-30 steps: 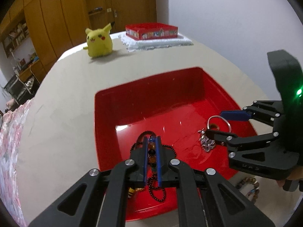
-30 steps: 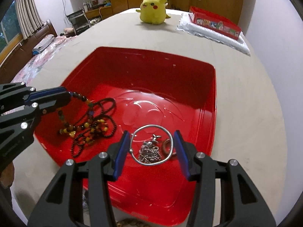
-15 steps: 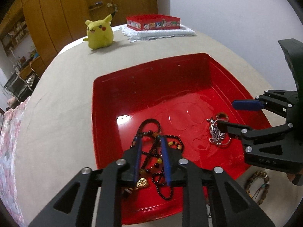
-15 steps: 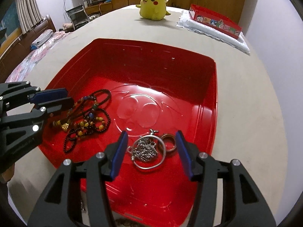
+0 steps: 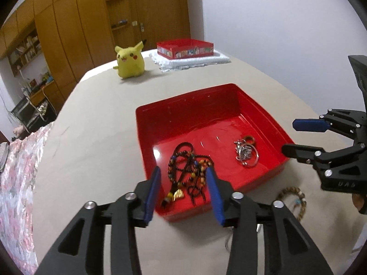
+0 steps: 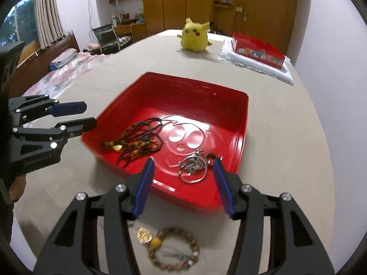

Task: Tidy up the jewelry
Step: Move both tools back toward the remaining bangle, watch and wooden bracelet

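Jewelry lies in the red tray (image 5: 259, 112): beaded necklaces (image 5: 190, 171) and silver pieces (image 5: 246, 152). My left gripper (image 5: 183, 190) has just opened, empty; right gripper (image 6: 182, 183) gapes empty, both clear of the near rim.

left gripper (image 5: 183, 178) just opening, empty; right gripper (image 6: 183, 171) agape

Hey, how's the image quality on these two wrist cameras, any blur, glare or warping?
Left wrist view: strong fisheye bending of the table edge and dark corners; glare on the red tray floor; beaded necklace fairly sharp. Right wrist view: same warping, motion blur on the tray's near rim and the bead bracelet on the table.
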`<state>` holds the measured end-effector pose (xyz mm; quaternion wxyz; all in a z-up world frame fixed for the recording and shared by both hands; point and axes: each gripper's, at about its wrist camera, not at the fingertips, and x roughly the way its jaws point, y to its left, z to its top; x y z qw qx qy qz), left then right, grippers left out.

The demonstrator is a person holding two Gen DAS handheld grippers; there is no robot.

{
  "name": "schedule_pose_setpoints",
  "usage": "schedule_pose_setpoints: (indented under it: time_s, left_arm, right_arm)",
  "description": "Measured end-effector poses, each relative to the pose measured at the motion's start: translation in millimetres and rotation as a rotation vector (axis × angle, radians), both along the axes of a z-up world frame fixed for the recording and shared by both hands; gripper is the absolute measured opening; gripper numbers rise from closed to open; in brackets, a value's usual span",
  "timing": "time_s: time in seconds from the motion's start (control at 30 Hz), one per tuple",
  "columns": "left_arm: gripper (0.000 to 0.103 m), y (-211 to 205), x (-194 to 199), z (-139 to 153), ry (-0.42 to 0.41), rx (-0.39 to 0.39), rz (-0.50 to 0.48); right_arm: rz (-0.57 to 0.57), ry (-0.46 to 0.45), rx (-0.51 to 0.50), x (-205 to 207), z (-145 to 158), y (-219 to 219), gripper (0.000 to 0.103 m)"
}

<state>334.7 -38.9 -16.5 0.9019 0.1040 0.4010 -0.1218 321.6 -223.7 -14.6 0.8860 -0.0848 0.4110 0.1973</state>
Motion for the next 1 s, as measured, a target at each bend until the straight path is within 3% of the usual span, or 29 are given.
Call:
schedule_pose_setpoints:
  time_s: [0.17, 0.4, 0.73, 1.0]
  left_arm:
    - [0.053, 4, -38, 5, -0.019, 0.0, -0.022]
    - [0.057, 3, -82, -10, -0.004, -0.016, -0.047]
    - [0.058, -6, -107, -50, 0.038, -0.022, -0.039]
    - [0.058, -26, -103, -83, 0.109, -0.034, -0.059]
  right_arm:
    - [-0.001, -0.03, 0.016, -35, 10, -9, 0.055]
    - [-0.018, -0.04, 0.038, -74, 6, -23, 0.055]
    - [-0.076, 0.024, 0.062, -112, -38, -46, 0.056]
    - [-0.111, 0.079, 0.053, -116, -71, -60, 0.055]
